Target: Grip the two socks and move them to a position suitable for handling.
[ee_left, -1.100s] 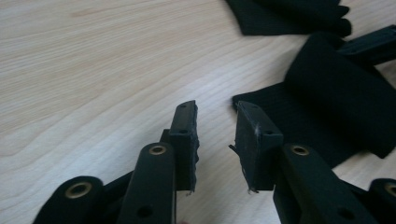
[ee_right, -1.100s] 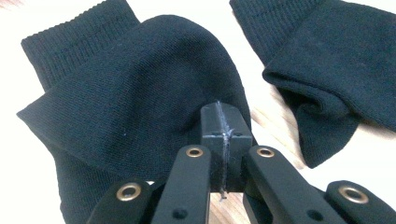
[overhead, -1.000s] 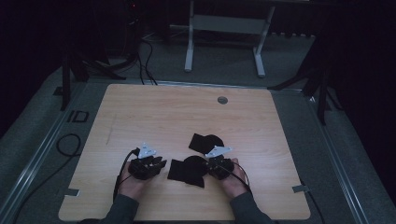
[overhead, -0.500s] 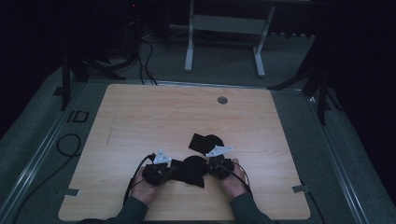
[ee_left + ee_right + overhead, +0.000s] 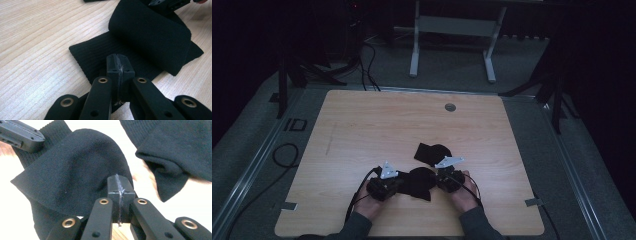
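A black sock lies near the table's front edge, one part folded over its ribbed cuff. My left gripper is at the sock's left end. Its jaws stand shut on the cuff. From the right, my right gripper meets the same sock, jaws shut on the folded-over part. A second black sock lies just beyond, untouched, and shows at the upper right of the right gripper view. A hand holds each gripper.
The wooden table has a round grommet near its far edge. Cables lie on the floor at left. A desk frame stands beyond the table.
My left gripper has moved right across the table to the sock's left end. The right gripper and the second sock have stayed put.
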`<state>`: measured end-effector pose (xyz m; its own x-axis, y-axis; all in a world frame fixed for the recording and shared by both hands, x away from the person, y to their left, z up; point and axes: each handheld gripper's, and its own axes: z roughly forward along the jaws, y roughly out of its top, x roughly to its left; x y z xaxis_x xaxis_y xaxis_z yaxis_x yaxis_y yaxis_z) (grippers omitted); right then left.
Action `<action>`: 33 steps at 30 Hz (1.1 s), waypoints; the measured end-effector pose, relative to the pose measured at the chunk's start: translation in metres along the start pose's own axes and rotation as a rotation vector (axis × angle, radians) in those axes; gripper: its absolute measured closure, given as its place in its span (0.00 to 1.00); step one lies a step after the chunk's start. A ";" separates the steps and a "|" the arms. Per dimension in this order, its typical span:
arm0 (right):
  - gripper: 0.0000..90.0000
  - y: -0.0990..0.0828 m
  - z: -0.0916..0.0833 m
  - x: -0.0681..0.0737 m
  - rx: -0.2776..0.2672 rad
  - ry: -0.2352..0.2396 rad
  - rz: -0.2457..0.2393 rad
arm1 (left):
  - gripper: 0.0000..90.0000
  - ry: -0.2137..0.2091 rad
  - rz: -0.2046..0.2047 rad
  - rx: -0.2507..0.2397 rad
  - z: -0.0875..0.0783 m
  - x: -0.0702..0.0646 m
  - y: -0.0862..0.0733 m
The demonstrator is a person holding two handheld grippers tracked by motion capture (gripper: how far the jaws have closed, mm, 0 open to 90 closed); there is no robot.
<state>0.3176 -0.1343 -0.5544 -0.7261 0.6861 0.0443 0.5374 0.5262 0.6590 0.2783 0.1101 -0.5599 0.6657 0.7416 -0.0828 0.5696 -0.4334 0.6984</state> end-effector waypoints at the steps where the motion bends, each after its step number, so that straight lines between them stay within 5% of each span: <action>1: 0.99 -0.001 -0.001 -0.001 0.000 -0.001 0.004 | 1.00 0.001 0.004 0.000 0.000 0.000 0.000; 33: 0.99 -0.028 -0.032 -0.034 0.045 -0.019 0.121 | 1.00 0.010 0.028 -0.001 0.000 -0.001 -0.001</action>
<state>0.3134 -0.1880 -0.5504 -0.6471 0.7549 0.1072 0.6394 0.4607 0.6156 0.2768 0.1098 -0.5601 0.6766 0.7342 -0.0566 0.5506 -0.4533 0.7010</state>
